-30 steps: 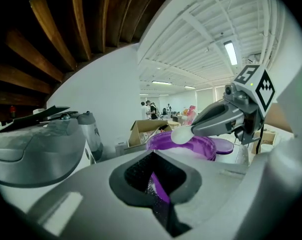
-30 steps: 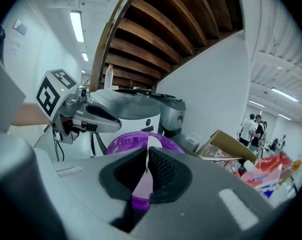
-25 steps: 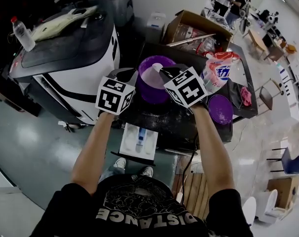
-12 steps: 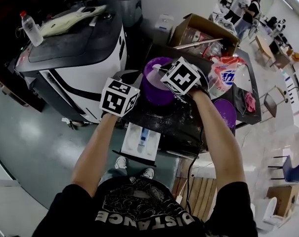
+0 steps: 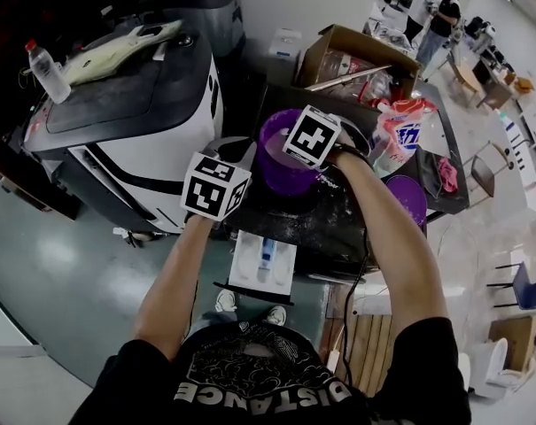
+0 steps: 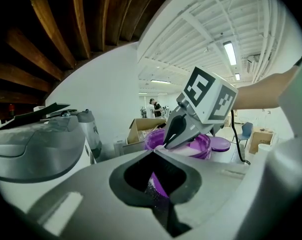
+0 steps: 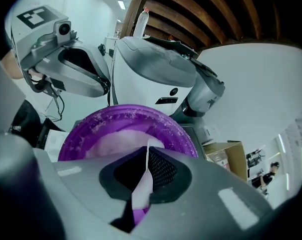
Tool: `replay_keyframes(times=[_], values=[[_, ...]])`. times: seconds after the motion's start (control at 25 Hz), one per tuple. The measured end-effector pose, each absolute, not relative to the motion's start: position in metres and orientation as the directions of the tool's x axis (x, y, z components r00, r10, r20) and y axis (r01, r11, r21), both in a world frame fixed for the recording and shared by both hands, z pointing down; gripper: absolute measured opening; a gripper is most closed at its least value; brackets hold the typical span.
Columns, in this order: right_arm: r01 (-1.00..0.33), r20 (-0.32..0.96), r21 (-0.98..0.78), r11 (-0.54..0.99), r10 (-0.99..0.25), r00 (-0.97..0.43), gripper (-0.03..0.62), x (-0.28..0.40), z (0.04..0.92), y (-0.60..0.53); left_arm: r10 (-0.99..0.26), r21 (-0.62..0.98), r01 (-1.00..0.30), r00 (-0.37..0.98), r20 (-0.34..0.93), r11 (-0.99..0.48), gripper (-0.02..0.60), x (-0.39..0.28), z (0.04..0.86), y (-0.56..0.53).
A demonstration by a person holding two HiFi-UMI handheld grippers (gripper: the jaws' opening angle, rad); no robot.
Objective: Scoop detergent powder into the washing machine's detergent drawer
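Observation:
A purple tub of white powder stands open on the black machine top. My right gripper hangs over the tub, tipped down, with its tips at the powder. Its jaws are shut on a thin white-and-purple piece, which I take for the scoop's handle. My left gripper waits just left of the tub with its jaws shut. A purple, powder-dusted sliver shows in their slit; I cannot tell what it is. The white detergent drawer is pulled out below the top.
The tub's purple lid and a detergent bag lie to the right. A cardboard box stands behind. A white-and-black machine with a bottle fills the left. People stand far back.
My right gripper has swung from the tub's right side to over its middle and tipped down into it. The left gripper has stayed beside the tub.

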State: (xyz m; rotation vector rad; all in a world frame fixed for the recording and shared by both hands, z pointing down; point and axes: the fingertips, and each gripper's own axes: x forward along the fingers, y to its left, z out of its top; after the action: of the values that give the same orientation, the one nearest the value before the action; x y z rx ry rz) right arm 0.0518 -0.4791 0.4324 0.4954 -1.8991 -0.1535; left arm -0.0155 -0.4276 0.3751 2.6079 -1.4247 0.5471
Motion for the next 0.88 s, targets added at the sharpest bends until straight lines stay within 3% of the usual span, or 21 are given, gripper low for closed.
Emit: replay_keyframes(times=[0.88], values=[[-0.248, 0.962, 0.174, 0.953, -0.218, -0.164, 0.037, 0.050, 0.456, -0.465, -0.757, -0.033, -0.806, 0.539, 0.371, -0.590, 0.000, -0.018, 0.386, -0.436]])
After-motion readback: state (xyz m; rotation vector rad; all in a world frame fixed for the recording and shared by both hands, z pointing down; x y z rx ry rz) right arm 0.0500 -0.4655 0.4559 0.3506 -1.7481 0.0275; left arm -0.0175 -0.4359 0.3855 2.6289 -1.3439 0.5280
